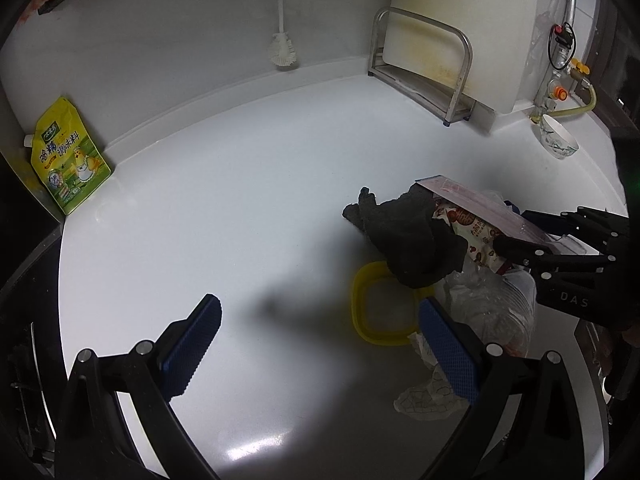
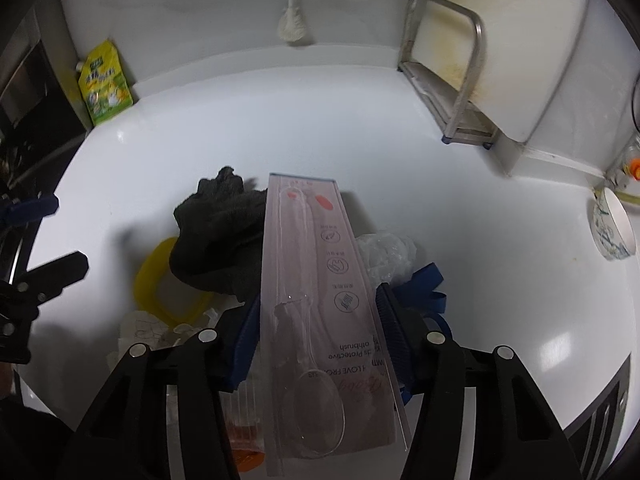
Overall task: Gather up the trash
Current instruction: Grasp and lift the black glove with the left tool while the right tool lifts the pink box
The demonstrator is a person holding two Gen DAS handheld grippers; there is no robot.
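Observation:
A heap of trash lies on the white counter [image 1: 240, 208]: a dark grey rag [image 1: 404, 236], a yellow ring-shaped lid [image 1: 362, 312], a red snack wrapper [image 1: 476, 236], crumpled clear plastic [image 1: 492, 304] and printed paper [image 1: 428, 396]. My right gripper [image 2: 316, 316] is shut on a long pink toothbrush package [image 2: 312, 280], held above the heap; it also shows in the left wrist view [image 1: 484, 204]. My left gripper [image 1: 320, 340] is open and empty, left of the heap, its right finger beside the yellow lid.
A green-yellow seasoning pouch [image 1: 68, 156] leans at the back left. A metal rack [image 1: 420, 64] with a cutting board stands at the back right. A white bowl [image 1: 558, 140] lies tipped near the pipes. A brush [image 1: 282, 40] hangs on the wall.

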